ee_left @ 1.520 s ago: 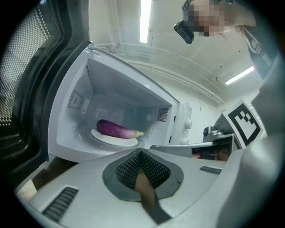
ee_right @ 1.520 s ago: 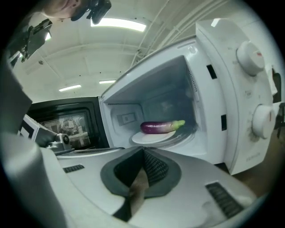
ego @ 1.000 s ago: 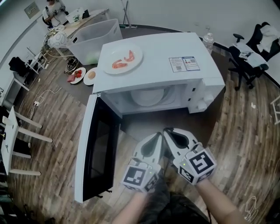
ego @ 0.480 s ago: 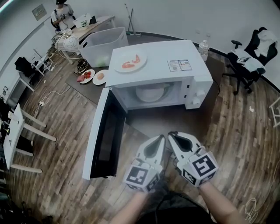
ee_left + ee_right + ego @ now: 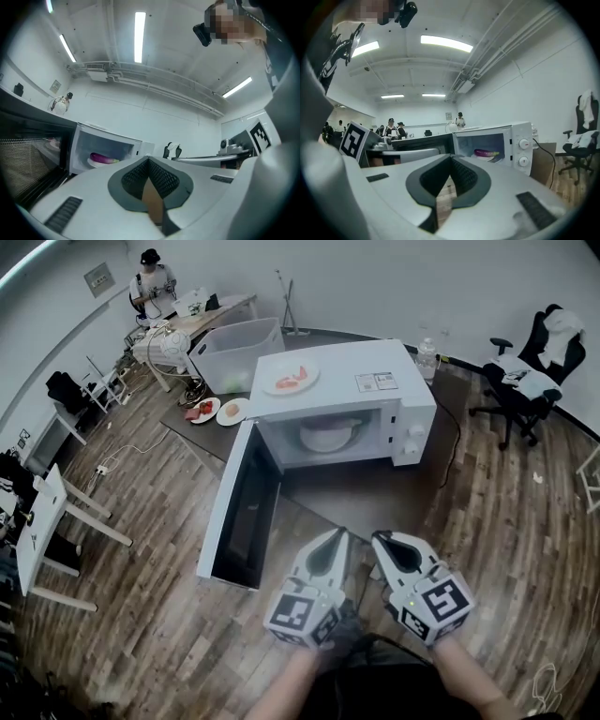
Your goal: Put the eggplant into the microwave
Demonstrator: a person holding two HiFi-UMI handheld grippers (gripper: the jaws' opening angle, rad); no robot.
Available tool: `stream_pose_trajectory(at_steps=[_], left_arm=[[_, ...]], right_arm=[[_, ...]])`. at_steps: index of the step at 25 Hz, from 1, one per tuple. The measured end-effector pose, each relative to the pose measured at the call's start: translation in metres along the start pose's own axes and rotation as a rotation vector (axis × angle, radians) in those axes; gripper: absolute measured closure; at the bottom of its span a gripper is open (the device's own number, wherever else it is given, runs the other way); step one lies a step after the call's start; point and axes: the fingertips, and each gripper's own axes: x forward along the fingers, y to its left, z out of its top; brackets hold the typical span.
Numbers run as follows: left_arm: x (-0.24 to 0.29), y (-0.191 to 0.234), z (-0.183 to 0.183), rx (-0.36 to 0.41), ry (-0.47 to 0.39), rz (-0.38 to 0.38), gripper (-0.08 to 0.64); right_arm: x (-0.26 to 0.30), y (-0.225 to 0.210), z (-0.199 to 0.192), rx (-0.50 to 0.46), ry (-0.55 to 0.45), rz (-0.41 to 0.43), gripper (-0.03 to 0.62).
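Wood-plank floor (image 5: 141,615) surrounds a dark table (image 5: 366,498) carrying a white microwave (image 5: 375,381), its door (image 5: 246,512) swung wide open to the left. Inside the cavity, a purple eggplant (image 5: 104,158) lies on a white plate (image 5: 328,435). Both the left gripper (image 5: 336,538) and the right gripper (image 5: 382,542) hover side by side, well apart from the microwave, each with jaws pressed together and pinching nothing.
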Motion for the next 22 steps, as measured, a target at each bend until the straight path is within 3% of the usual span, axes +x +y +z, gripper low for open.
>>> stream_pose_trajectory(at_steps=[12, 22], left_arm=[[-0.049, -0.008, 0.010, 0.028, -0.005, 0.059, 0.560], [-0.057, 0.001, 0.007, 0.033, 0.011, 0.032, 0.560]], right_arm=[[-0.029, 0.038, 0.000, 0.002, -0.021, 0.022, 0.591], [-0.026, 0.039, -0.001, 0.028, -0.018, -0.010, 0.591]])
